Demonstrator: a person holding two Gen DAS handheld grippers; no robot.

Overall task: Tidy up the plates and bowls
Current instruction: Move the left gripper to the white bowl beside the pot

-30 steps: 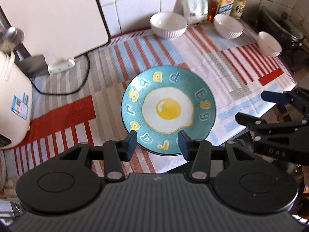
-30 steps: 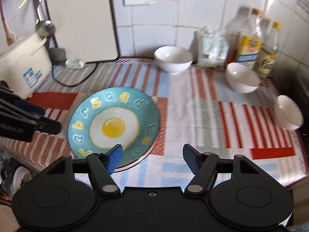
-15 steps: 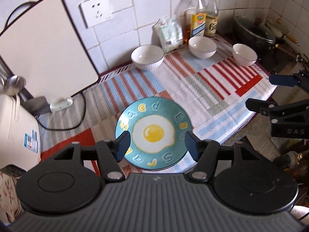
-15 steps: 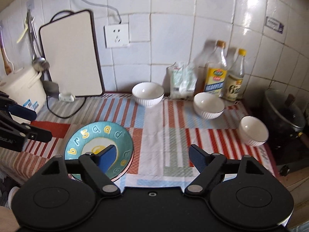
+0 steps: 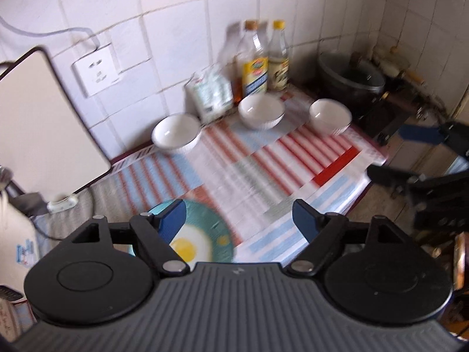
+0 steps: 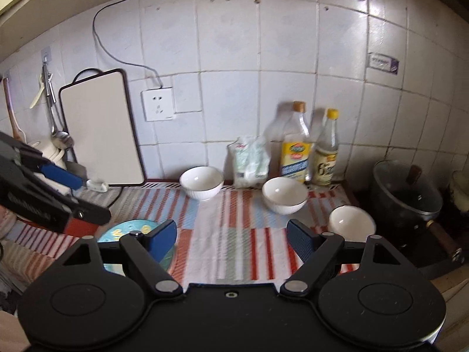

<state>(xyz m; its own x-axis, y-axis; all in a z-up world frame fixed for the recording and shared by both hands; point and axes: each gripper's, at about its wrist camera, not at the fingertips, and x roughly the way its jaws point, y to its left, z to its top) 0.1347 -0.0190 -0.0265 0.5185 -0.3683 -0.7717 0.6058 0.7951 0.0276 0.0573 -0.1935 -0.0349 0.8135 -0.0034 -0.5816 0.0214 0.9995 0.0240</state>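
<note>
Round glazed teal plate (image 5: 215, 228) (fried-egg print), 3 ribbed white bowls (image 5: 176, 132) behind

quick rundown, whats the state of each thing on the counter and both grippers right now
left gripper: jaws wide, just been opening, nothing between them
right gripper: open, empty
egg plate: flat on the striped cloth, not held
three white bowls: upright, empty, apart
two bottles: upright, capped
pot: lid on
cutting board: leaning on the wall
</note>
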